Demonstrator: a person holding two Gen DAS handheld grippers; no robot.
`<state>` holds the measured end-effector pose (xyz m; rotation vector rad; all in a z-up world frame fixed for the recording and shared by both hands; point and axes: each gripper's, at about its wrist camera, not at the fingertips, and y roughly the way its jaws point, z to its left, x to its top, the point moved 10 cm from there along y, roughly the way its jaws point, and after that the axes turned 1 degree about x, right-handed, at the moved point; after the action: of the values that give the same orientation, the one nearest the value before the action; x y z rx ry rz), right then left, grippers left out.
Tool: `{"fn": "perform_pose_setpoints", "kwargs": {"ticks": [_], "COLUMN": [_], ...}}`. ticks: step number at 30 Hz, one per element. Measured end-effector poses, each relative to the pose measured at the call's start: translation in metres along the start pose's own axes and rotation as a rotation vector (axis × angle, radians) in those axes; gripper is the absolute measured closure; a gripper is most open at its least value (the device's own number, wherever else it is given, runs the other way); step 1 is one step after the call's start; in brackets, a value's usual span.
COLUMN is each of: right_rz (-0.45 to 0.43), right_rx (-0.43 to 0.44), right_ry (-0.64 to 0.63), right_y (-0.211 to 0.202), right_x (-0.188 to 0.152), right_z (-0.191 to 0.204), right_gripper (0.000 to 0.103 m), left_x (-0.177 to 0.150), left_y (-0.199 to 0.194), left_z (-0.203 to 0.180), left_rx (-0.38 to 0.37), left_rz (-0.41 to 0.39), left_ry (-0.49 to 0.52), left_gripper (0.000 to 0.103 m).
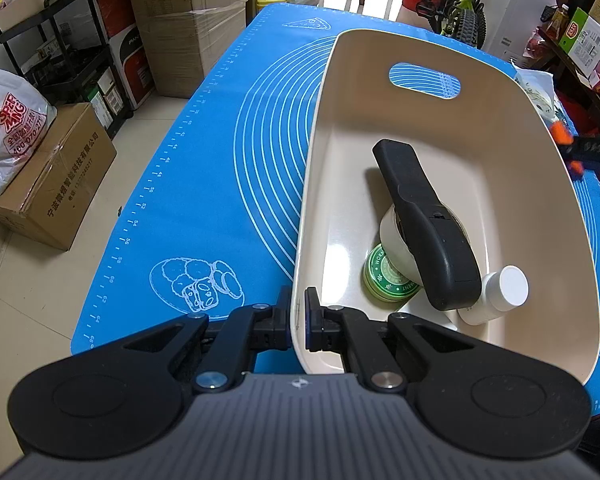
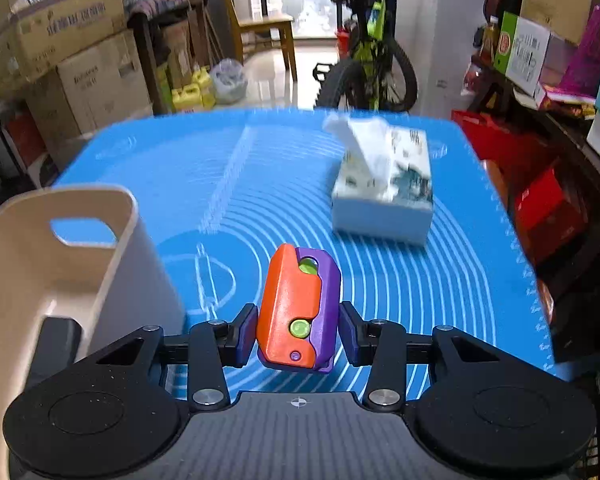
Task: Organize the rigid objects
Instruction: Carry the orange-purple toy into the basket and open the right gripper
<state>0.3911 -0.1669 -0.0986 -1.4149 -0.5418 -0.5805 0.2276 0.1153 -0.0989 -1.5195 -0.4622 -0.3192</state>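
Observation:
A cream basket [image 1: 496, 92] with a handle slot stands on the blue mat [image 1: 220, 152]. Inside lie a black handled tool [image 1: 428, 228], a white tape roll [image 1: 392, 236], a green round tin [image 1: 384, 280] and a white-capped bottle [image 1: 496, 292]. My left gripper [image 1: 298, 316] is shut on the basket's near rim. In the right wrist view my right gripper [image 2: 298, 332] is shut on an orange and purple toy [image 2: 298, 308], held above the mat to the right of the basket [image 2: 40, 248]. That gripper's orange-tipped end [image 1: 568, 144] shows at the right edge of the left wrist view.
A tissue box [image 2: 384, 184] stands on the mat [image 2: 440, 280] beyond the toy, to the right. Cardboard boxes [image 1: 56, 184], a plastic bag [image 1: 8, 120] and black shelves [image 1: 60, 48] crowd the floor on the left. A bicycle [image 2: 372, 52] is past the table's far edge.

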Motion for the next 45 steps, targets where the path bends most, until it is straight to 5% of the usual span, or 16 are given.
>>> {"fn": "perform_pose_setpoints", "kwargs": {"ticks": [12, 19, 37, 45], "right_rz": [-0.149, -0.148, 0.131, 0.153], "right_rx": [0.145, 0.243, 0.273, 0.27], "right_ry": [-0.111, -0.229, -0.431, -0.451], "right_y": [-0.08, -0.101, -0.056, -0.052], "right_x": [0.039, 0.026, -0.067, -0.076], "right_z": [0.053, 0.113, 0.187, 0.187], "right_gripper": [0.055, 0.055, 0.054, 0.052], "left_x": [0.0, -0.001, -0.003, -0.003], "left_y": [0.0, 0.0, 0.002, 0.002], "left_z": [-0.001, -0.001, -0.004, -0.004], "left_rx": [0.0, -0.001, -0.005, -0.002], "left_rz": [0.0, 0.0, 0.0, 0.001], "left_ry": [-0.001, -0.001, -0.004, -0.004], "left_gripper": [0.097, 0.097, 0.097, 0.097]}}
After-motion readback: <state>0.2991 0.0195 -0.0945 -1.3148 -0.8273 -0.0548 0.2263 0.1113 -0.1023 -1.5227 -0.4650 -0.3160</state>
